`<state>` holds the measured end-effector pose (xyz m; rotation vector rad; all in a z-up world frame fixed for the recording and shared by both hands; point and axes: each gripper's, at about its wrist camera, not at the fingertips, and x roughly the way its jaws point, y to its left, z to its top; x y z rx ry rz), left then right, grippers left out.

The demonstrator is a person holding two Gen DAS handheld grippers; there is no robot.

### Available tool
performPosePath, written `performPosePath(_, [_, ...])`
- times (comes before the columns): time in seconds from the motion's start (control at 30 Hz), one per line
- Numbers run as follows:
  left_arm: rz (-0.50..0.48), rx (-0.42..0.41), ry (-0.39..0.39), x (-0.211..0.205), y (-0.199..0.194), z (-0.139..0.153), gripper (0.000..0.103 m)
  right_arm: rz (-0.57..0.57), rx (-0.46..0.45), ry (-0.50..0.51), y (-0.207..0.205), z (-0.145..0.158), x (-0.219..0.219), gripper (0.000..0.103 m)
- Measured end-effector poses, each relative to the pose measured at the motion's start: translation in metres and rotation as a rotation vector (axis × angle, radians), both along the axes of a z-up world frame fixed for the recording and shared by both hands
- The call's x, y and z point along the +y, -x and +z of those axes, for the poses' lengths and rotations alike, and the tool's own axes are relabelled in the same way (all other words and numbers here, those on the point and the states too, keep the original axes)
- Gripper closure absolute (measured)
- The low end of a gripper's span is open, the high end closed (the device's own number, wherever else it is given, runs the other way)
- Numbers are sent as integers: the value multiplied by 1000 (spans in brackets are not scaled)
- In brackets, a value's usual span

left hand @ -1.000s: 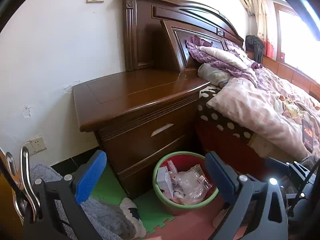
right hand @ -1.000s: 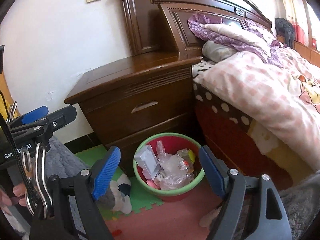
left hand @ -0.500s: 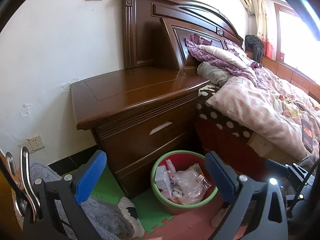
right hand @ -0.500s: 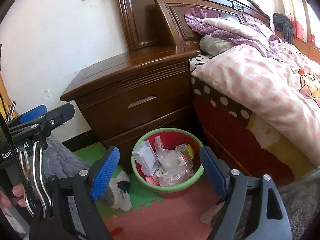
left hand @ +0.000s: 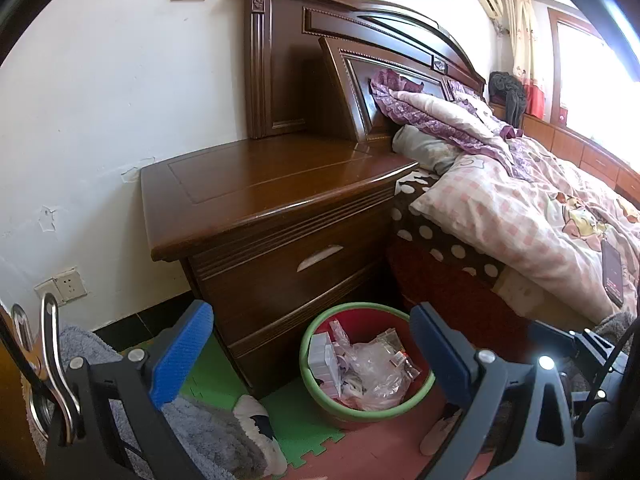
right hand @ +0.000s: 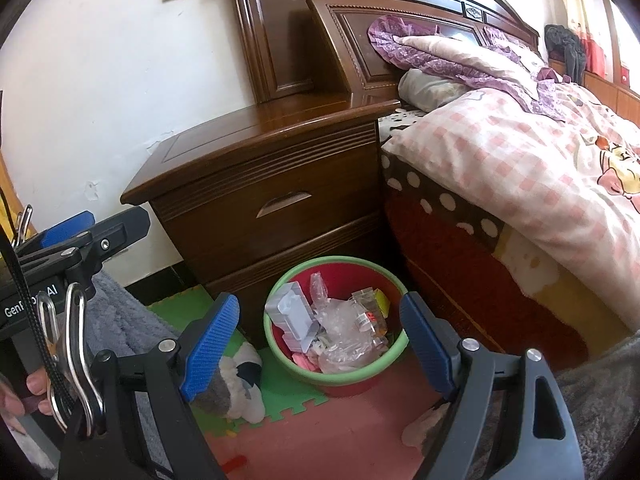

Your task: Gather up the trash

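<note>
Both grippers, left gripper (left hand: 308,354) and right gripper (right hand: 320,330), held wide open, nothing gripped. Green-rimmed bin (right hand: 288,354) best approached squarely, rim pinched, wrappers (right hand: 348,330) kept inside.

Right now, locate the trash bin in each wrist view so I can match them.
Left wrist: the trash bin sits low, right of centre, between the open fingers.
Right wrist: low centre, likewise framed.
Shared landmark: the nightstand directly behind it.
</note>
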<state>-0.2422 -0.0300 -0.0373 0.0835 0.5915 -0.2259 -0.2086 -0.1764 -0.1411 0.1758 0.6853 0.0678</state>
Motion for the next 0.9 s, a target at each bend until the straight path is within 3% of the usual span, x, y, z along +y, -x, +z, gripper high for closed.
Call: performPosePath(0.9, [1,-1,1,-2,1,0,2,-10,0,-3,0,1,-1,19])
